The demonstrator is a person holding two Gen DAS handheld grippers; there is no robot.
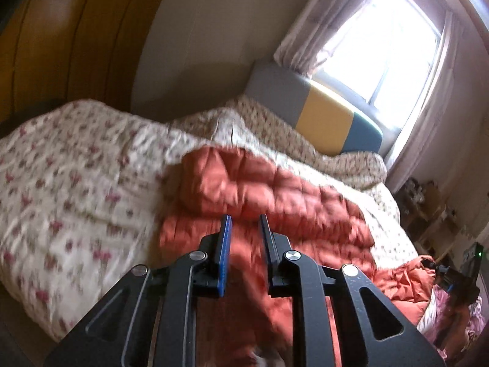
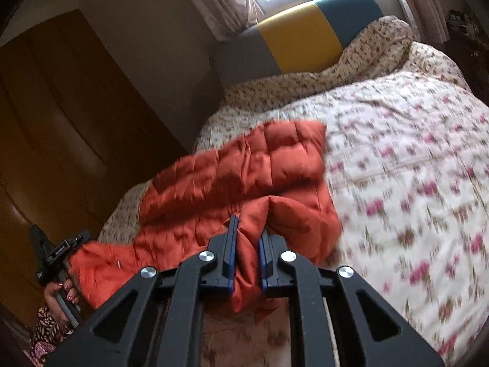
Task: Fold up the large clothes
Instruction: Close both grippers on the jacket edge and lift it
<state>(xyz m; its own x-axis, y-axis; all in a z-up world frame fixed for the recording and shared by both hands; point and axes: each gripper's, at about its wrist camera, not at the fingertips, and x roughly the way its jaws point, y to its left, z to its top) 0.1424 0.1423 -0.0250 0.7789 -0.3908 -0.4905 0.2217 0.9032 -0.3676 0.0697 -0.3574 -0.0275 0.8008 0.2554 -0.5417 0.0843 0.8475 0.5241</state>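
Observation:
An orange quilted jacket (image 1: pixel 275 189) lies on a bed under a floral quilt (image 1: pixel 76 168). In the left wrist view my left gripper (image 1: pixel 244 218) is shut on a fold of the jacket's near edge, and orange fabric fills the gap between its blue pads. At the far right my right gripper (image 1: pixel 431 264) grips another part of that edge. In the right wrist view the right gripper (image 2: pixel 249 226) is shut on a bunched ridge of the jacket (image 2: pixel 229 168). The left gripper (image 2: pixel 82 240) holds the jacket's left end, with a hand (image 2: pixel 61 290) under it. Both views are motion-blurred.
A grey, yellow and teal headboard (image 1: pixel 330 119) stands at the bed's far end under a bright curtained window (image 1: pixel 382 46). A brown wardrobe (image 2: pixel 61 122) lines one side of the bed. Cluttered shelves (image 1: pixel 428 202) stand on the other side. The quilt (image 2: pixel 412 153) spreads wide beside the jacket.

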